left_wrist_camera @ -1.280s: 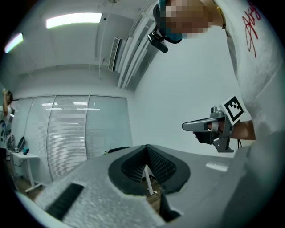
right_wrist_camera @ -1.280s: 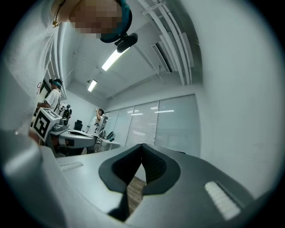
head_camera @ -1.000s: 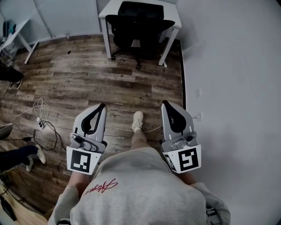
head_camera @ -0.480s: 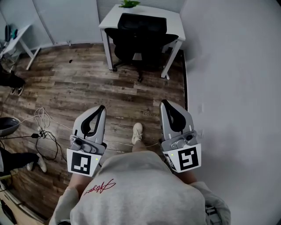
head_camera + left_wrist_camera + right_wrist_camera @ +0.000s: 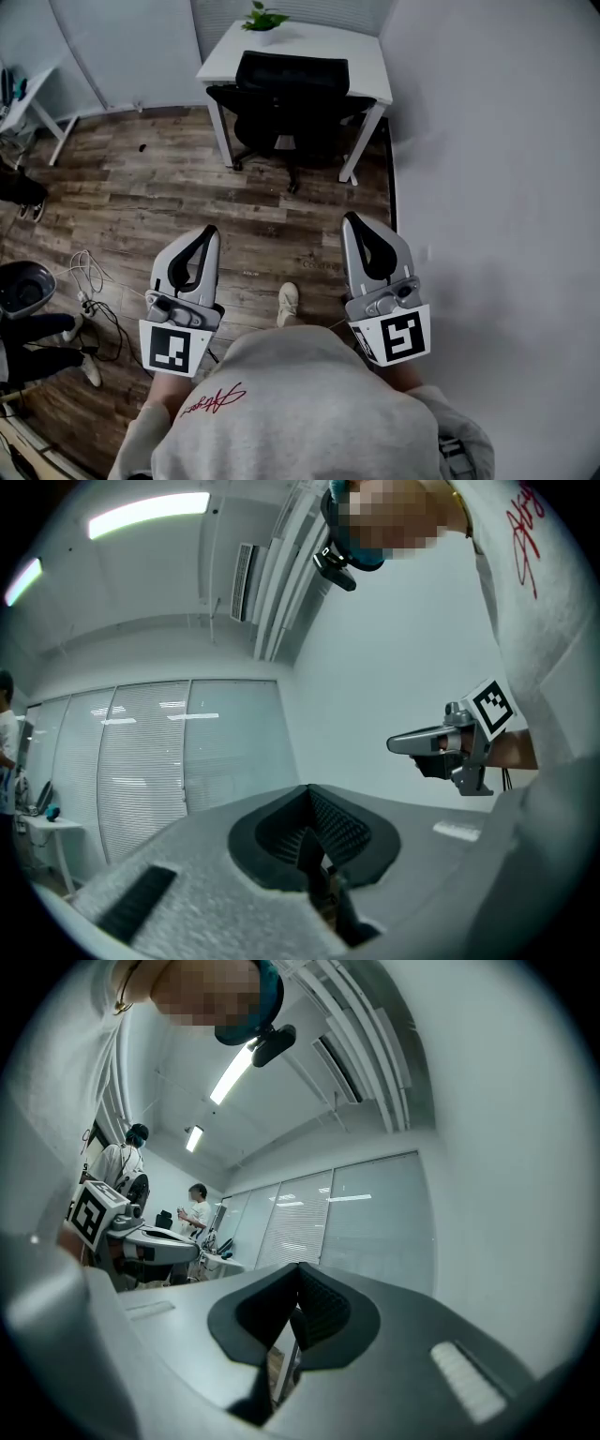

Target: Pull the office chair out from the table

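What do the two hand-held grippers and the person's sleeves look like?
The left hand-held gripper and right hand-held gripper match. Each has a light grey moulded shell, ribbed black pads inside the jaws, and a white cube with black square markers at the rear end. The person wears a light grey sweatshirt with red script on the chest.

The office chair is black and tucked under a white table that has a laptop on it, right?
No laptop: the head view shows a small green plant on the white table. The black office chair is tucked under it, as you say.
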### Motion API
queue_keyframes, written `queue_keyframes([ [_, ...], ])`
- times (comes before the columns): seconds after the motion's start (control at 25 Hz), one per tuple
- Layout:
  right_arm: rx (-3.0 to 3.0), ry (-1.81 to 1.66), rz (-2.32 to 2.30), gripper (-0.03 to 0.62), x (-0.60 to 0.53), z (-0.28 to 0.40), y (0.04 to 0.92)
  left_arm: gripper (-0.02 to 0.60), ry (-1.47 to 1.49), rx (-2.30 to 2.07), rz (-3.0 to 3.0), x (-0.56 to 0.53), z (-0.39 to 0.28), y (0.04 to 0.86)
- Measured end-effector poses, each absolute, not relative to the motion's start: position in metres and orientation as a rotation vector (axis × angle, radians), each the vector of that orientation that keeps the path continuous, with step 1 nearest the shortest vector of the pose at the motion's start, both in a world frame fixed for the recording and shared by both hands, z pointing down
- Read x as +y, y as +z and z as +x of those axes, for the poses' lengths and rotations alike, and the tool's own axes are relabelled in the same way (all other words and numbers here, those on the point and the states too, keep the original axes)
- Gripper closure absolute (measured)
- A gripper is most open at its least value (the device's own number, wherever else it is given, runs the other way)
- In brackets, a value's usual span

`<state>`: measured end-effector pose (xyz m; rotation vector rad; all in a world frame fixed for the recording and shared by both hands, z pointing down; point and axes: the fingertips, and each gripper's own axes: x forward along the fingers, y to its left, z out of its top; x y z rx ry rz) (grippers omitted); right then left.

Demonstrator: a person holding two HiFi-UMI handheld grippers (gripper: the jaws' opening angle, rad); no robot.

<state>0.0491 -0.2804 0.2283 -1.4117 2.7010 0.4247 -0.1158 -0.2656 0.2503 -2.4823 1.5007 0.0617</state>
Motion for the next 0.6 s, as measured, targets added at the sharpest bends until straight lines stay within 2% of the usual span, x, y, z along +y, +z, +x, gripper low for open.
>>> queue_keyframes([
  [0.6,2.724,0.390,-1.407,0.595,-0.422,0.071,0.221,0.586,0.040,1.514,-2.493,-0.404,-0.095,0.241],
])
